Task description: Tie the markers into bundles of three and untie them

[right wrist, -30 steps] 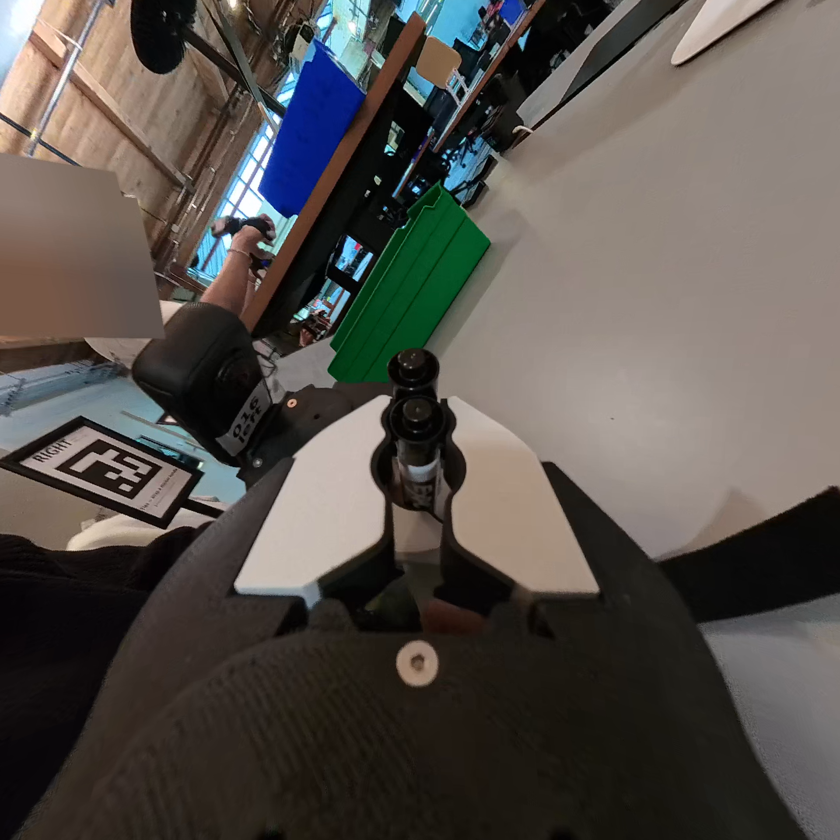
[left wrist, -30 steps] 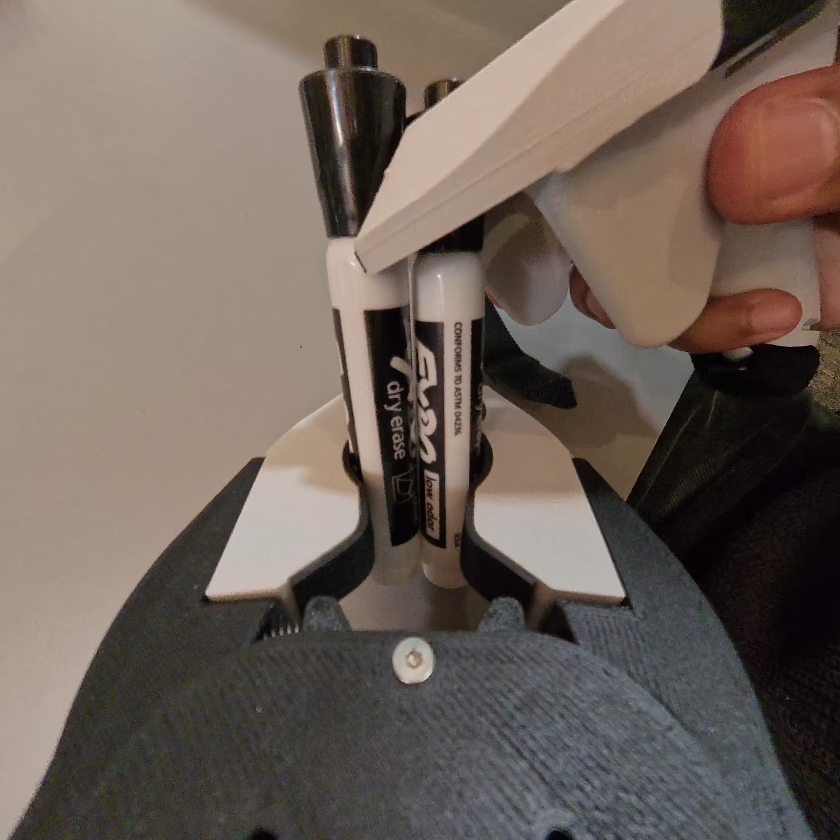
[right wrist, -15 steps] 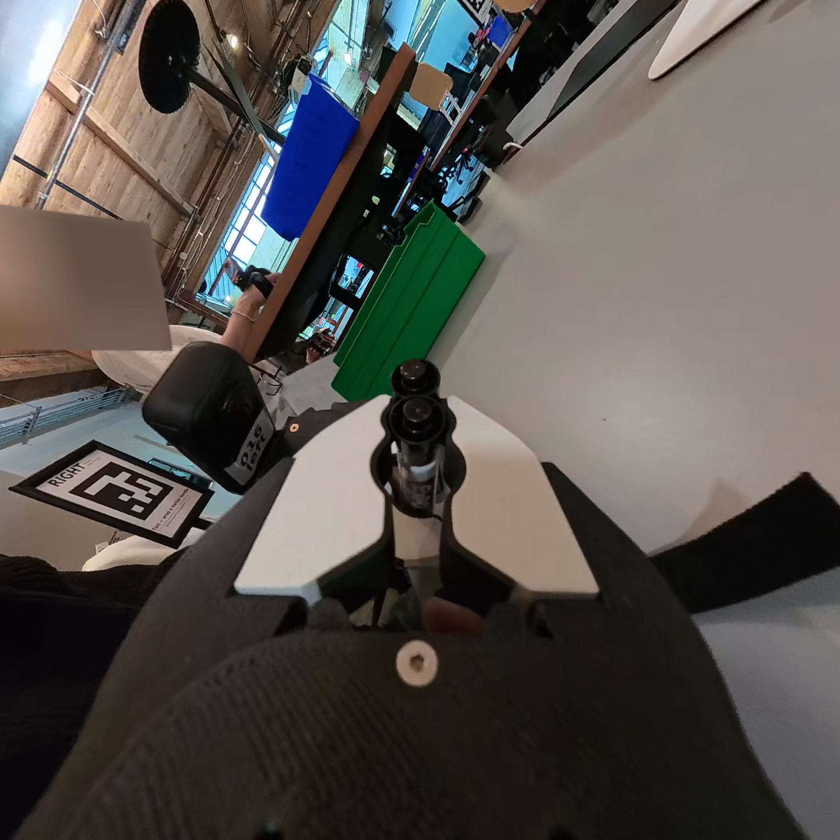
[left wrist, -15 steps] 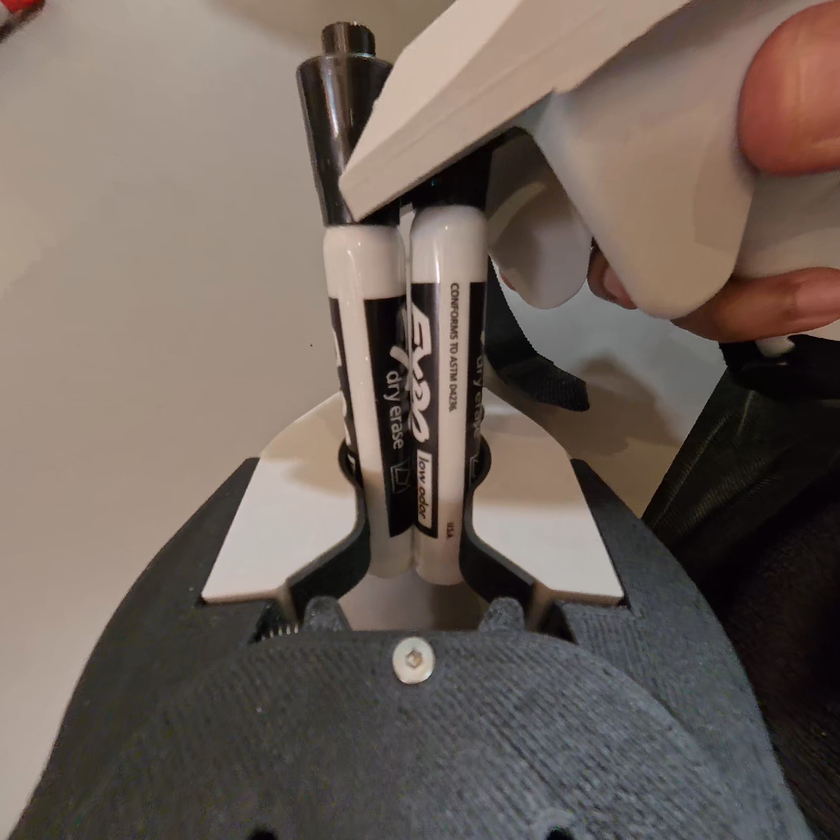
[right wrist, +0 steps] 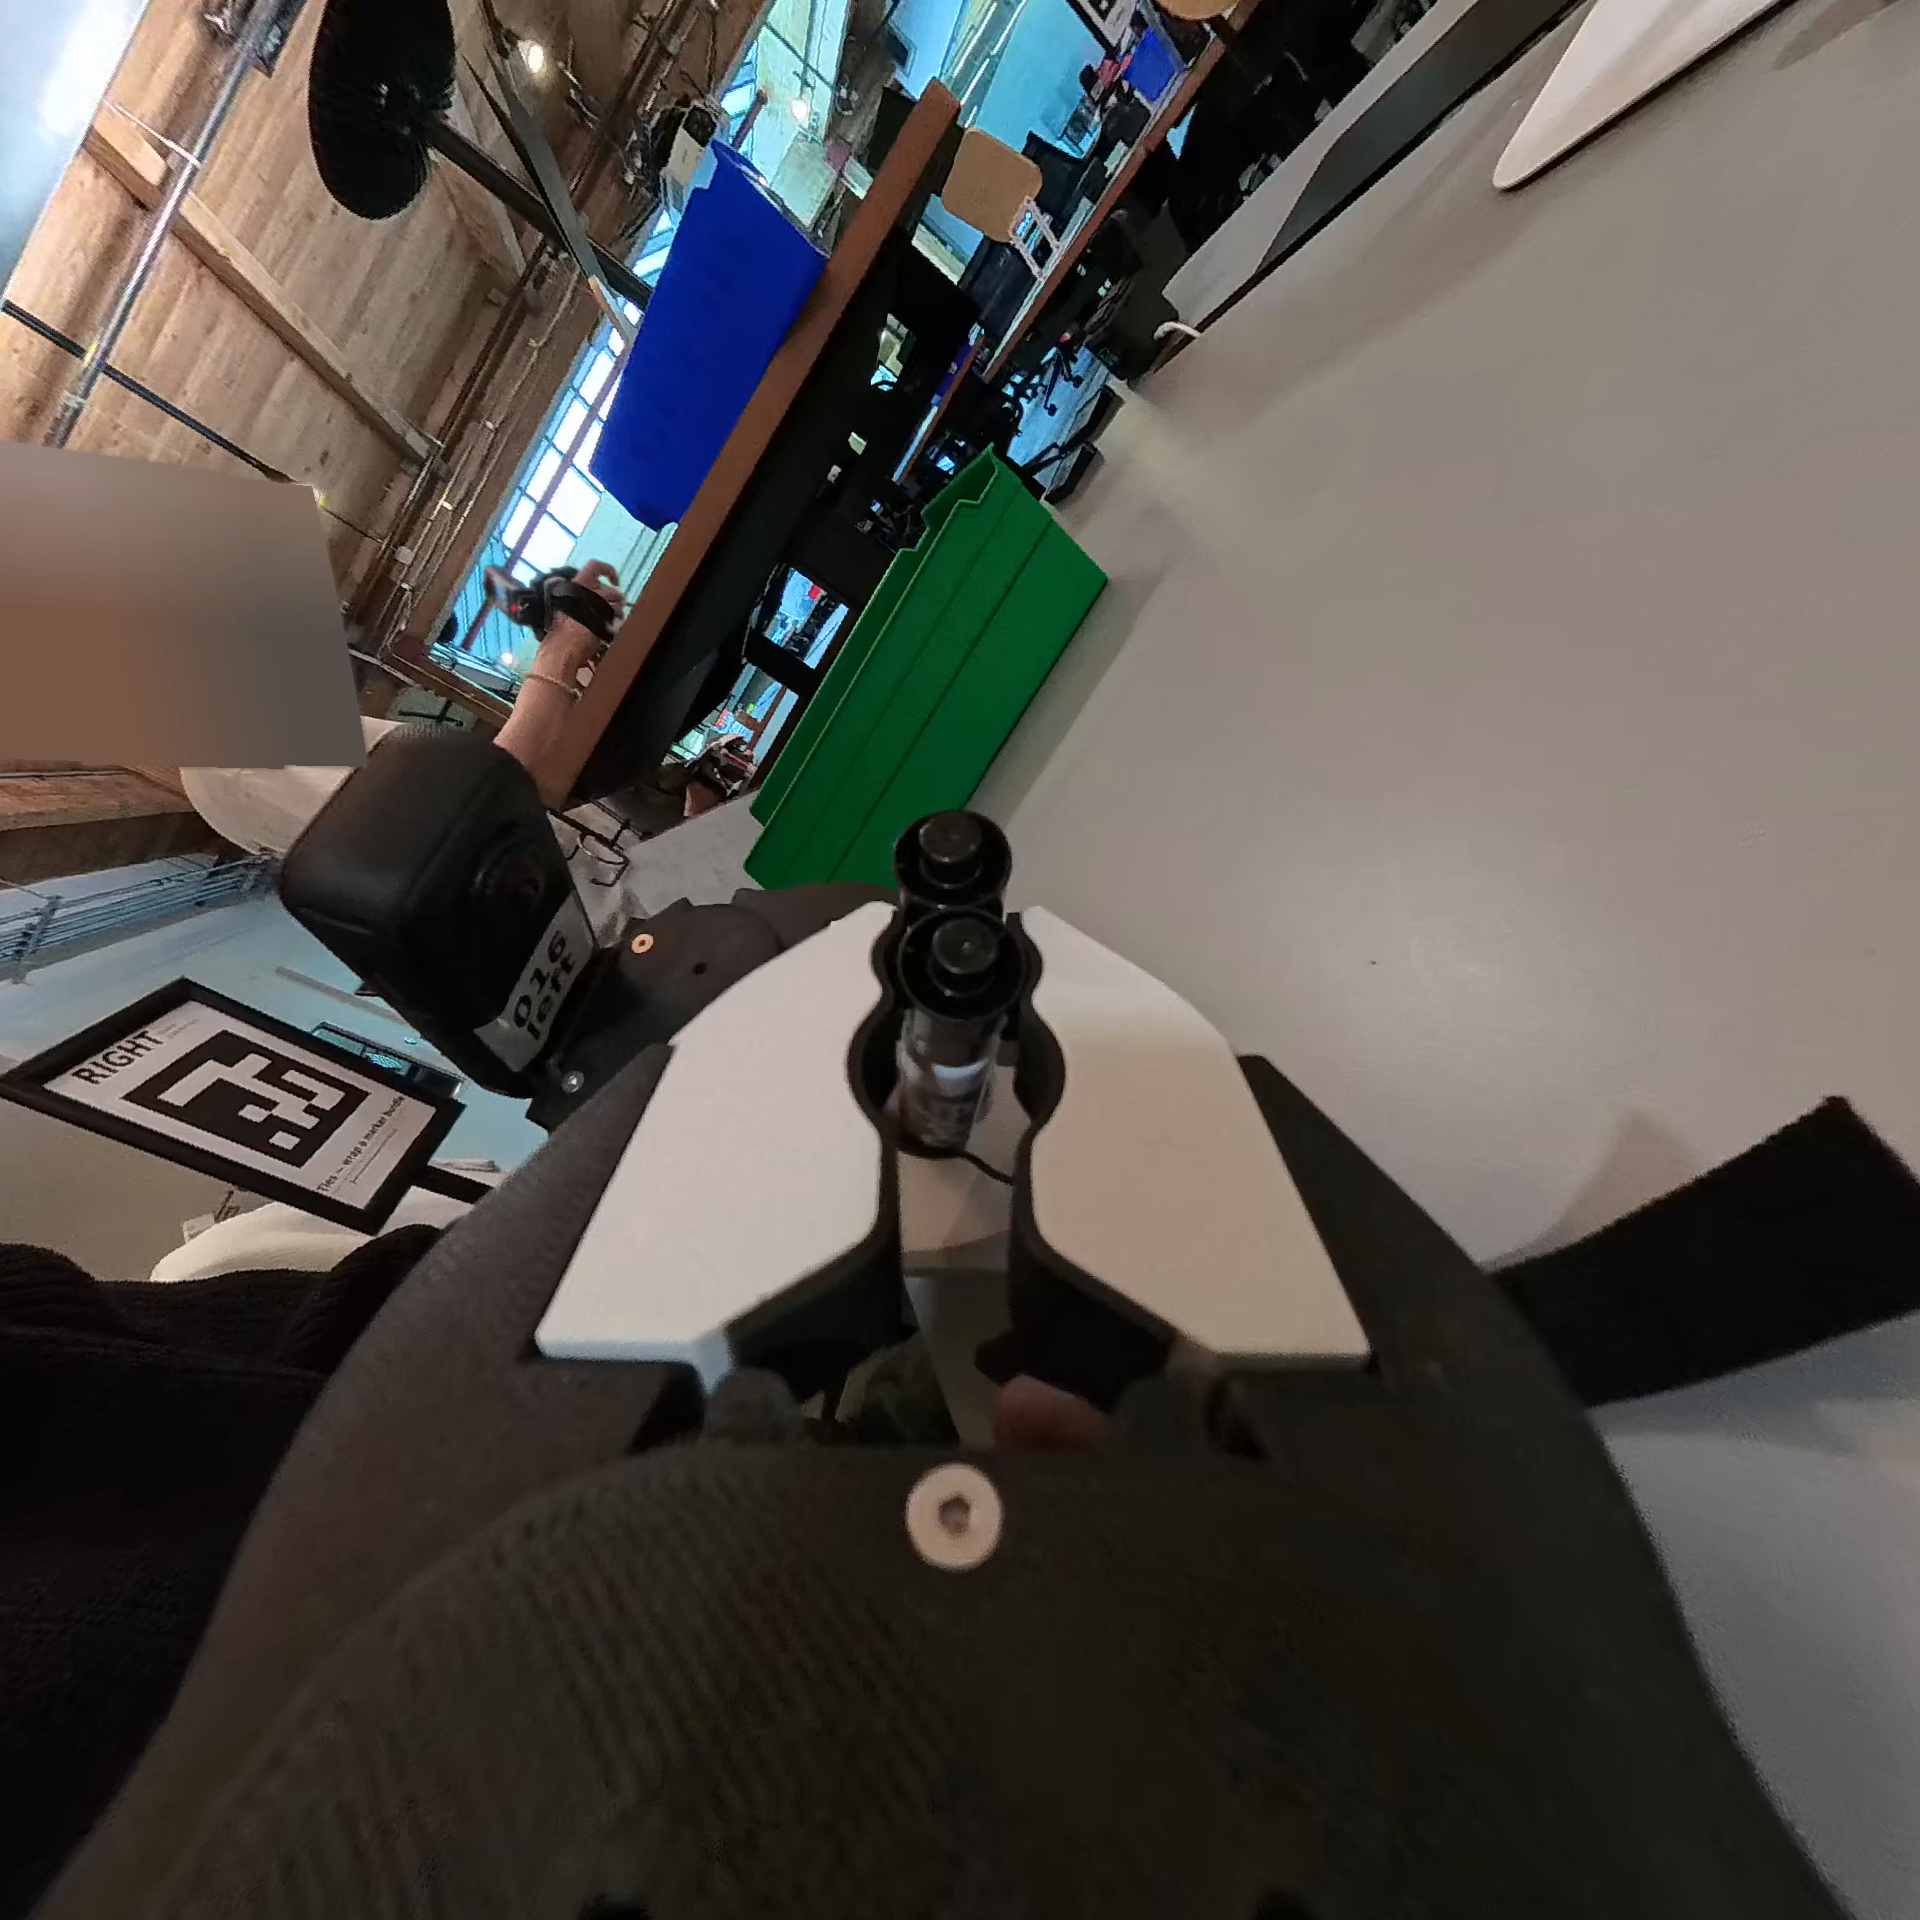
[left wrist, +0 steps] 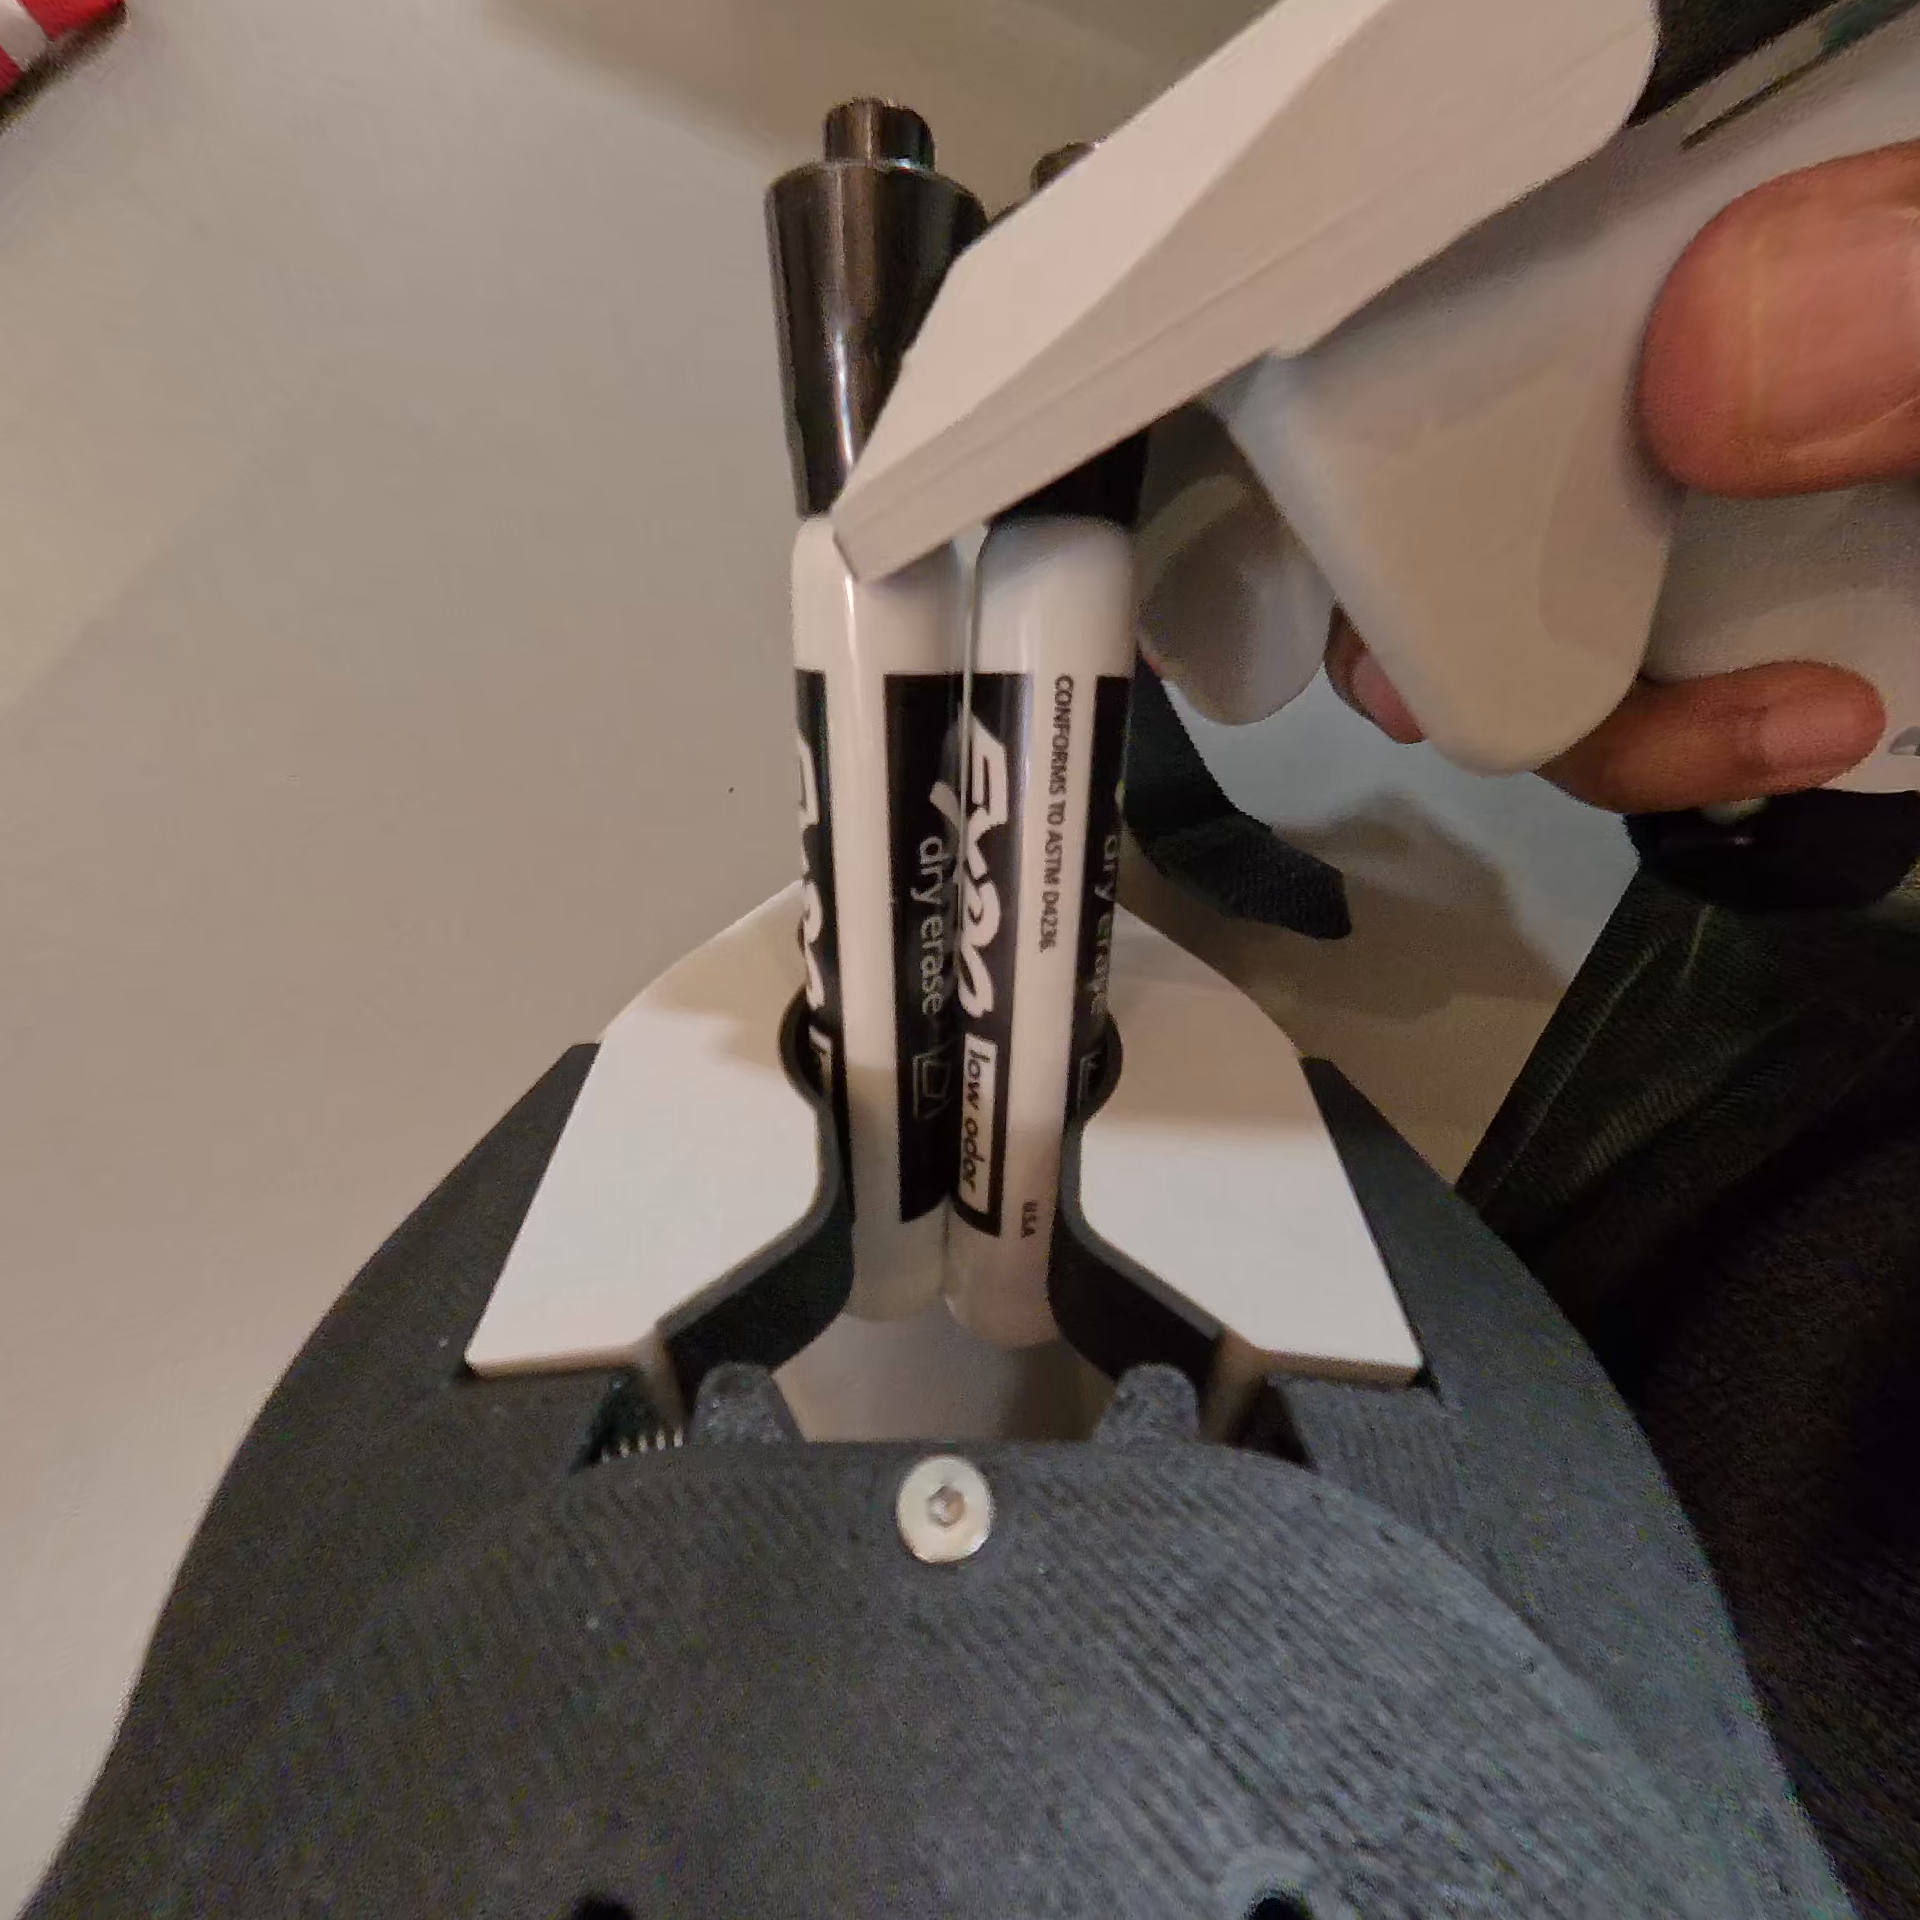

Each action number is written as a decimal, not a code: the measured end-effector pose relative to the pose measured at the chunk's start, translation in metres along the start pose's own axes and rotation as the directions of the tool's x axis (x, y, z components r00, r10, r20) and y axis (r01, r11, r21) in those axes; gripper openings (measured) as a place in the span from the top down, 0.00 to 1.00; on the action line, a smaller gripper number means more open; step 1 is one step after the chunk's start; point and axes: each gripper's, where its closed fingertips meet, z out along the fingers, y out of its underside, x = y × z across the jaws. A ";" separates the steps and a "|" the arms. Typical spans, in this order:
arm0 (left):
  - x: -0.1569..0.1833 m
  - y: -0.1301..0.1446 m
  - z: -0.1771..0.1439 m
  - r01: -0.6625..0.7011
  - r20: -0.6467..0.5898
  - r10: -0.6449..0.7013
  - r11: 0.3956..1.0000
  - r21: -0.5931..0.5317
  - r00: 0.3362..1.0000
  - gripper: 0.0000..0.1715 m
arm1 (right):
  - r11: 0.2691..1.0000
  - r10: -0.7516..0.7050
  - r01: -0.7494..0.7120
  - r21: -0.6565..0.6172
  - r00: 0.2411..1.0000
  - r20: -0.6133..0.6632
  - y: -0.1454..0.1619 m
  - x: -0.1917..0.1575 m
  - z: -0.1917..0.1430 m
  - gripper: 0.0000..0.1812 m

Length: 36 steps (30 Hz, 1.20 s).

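The markers (left wrist: 956, 935), white-barrelled dry-erase pens with black caps, were held clear of the pale table (left wrist: 364, 623), side by side, and only two or three could be made out in either view. In the left wrist view the left gripper (left wrist: 951, 1060) was seen closed around the lower barrels, its white fingers (left wrist: 675, 1195) pressed against both sides of the cluster. The right gripper (left wrist: 904, 540) was seen from the side there, laid across the barrels just below the caps, with a person's hand (left wrist: 1766, 520) around its handle. In the right wrist view its jaws were drawn in narrowly about the capped ends (right wrist: 954, 935), which were seen end-on; contact on both sides looked likely but could not be fully confirmed. A thin pale line ran down between two barrels; whether it was a tie could not be told. A green bin (right wrist: 935, 686) stood well apart on the table. The markers were judged light, rigid and smooth-skinned, so they were expected to roll or slide lengthwise against one another under uneven pressure. The barrels, not the tapered caps, were judged the better place for a hold, with the middle left free for any binding.
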 end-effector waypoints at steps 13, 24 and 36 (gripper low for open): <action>0.006 -0.005 0.000 -0.015 -0.005 0.015 0.999 0.049 1.000 0.73 | 1.000 0.021 -0.021 -0.017 0.999 0.024 0.000 -0.003 0.000 0.91; 0.013 -0.001 0.003 0.131 -0.127 -0.127 0.991 0.022 0.984 0.70 | 0.998 -0.051 0.051 -0.039 0.999 0.017 0.003 -0.009 0.003 0.91; 0.006 -0.001 0.004 0.004 -0.003 -0.004 1.000 0.026 1.000 0.72 | 0.997 -0.072 0.069 -0.038 0.996 -0.057 0.009 -0.007 0.005 0.91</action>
